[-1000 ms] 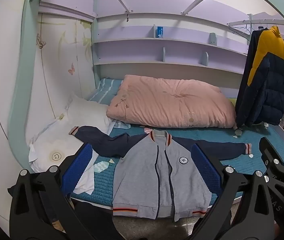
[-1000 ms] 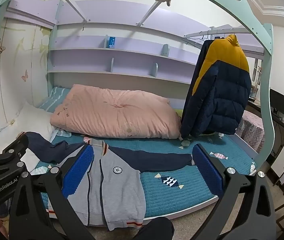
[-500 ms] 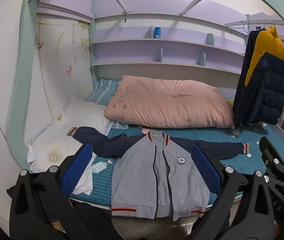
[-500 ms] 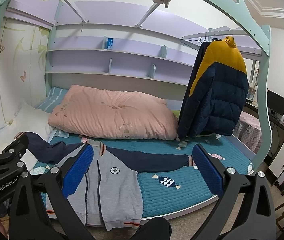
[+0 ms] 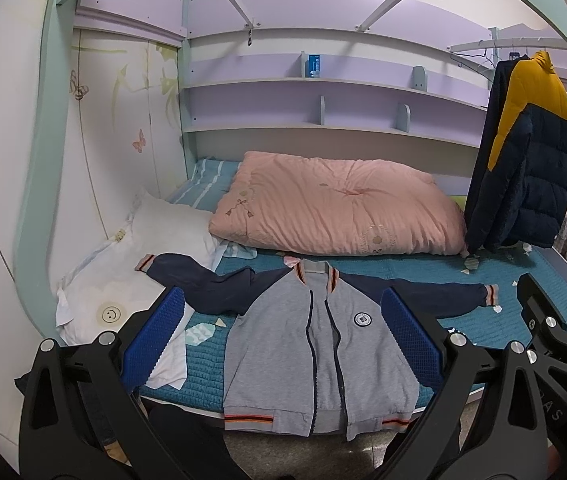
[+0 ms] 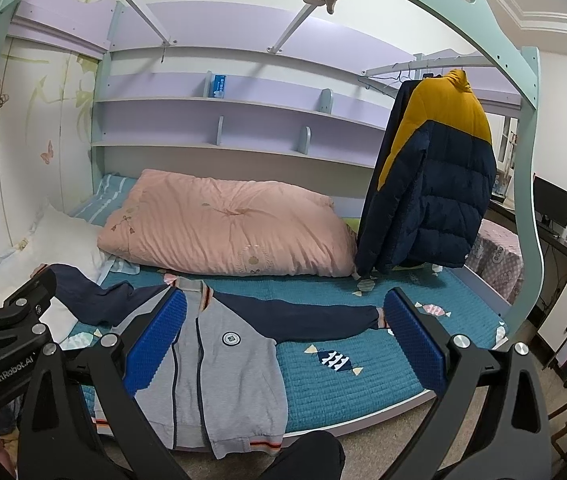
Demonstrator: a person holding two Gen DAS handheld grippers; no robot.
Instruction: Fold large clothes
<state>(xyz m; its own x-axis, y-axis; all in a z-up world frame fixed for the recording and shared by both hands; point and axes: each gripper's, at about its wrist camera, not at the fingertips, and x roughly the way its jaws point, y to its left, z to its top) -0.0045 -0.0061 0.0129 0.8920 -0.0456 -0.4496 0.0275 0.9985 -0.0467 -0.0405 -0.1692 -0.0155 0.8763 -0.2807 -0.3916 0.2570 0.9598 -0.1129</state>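
Observation:
A grey jacket (image 5: 319,356) with navy sleeves lies flat and face up on the teal bedspread (image 5: 415,274), sleeves spread to both sides, hem hanging over the bed's front edge. It also shows in the right wrist view (image 6: 223,364). My left gripper (image 5: 281,334) is open and empty, held in front of the bed before the jacket. My right gripper (image 6: 283,338) is open and empty, to the right of the left one, facing the jacket's right sleeve (image 6: 315,320).
A pink quilt (image 5: 335,208) lies behind the jacket. White pillows (image 5: 131,256) sit at the left. A navy and yellow puffer coat (image 6: 431,184) hangs at the right end. The mint bed frame post (image 6: 523,200) stands at right, with a desk and monitor (image 6: 553,206) beyond.
Both views have shifted slightly; the jacket sits a little further left in each. The jacket itself has not moved and both grippers stay open.

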